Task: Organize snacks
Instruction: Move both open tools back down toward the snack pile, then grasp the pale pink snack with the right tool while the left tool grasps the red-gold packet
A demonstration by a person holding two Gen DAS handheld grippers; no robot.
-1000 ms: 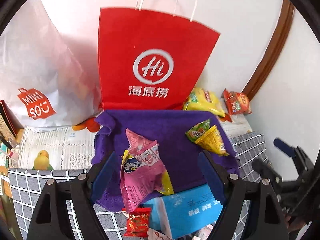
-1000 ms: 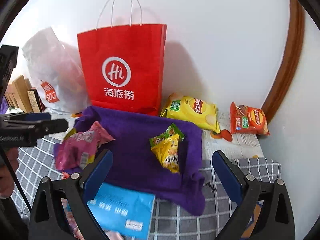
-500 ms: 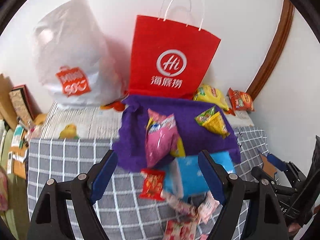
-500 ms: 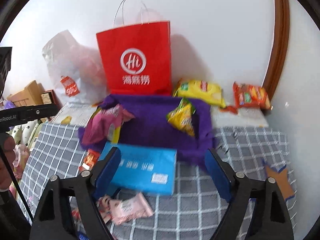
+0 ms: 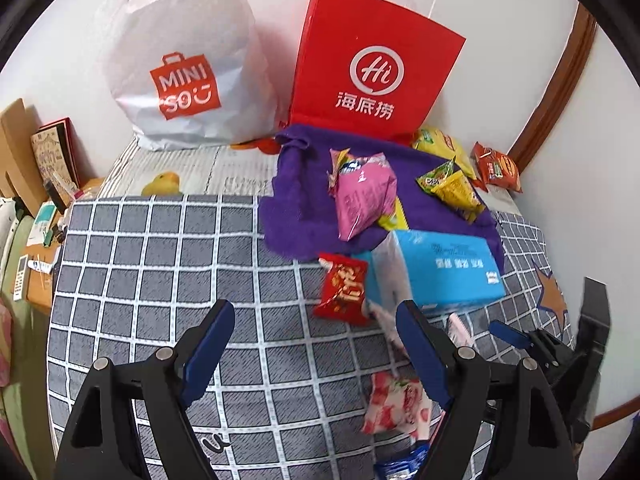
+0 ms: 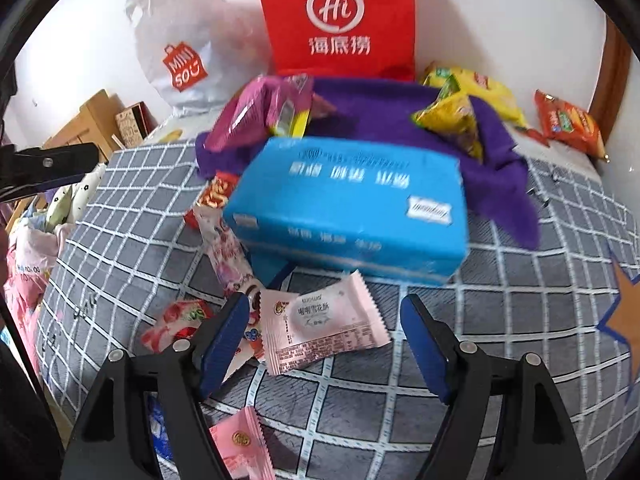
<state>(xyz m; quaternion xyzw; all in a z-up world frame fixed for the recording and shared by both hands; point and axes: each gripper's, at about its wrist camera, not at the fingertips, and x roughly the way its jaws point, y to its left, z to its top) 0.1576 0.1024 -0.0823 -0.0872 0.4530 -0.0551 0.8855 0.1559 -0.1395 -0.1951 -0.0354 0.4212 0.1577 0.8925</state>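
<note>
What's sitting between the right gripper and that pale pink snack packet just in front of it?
Nothing visible. The right gripper is open with the pale pink packet lying flat on the checked cloth, partly between its fingers. The blue box lies beyond the packet, not in the path.

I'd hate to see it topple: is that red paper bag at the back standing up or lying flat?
Standing upright. The red paper bag rests on its base against the white wall, its logo facing forward and its white handles pointing up, behind the purple towel.
</note>
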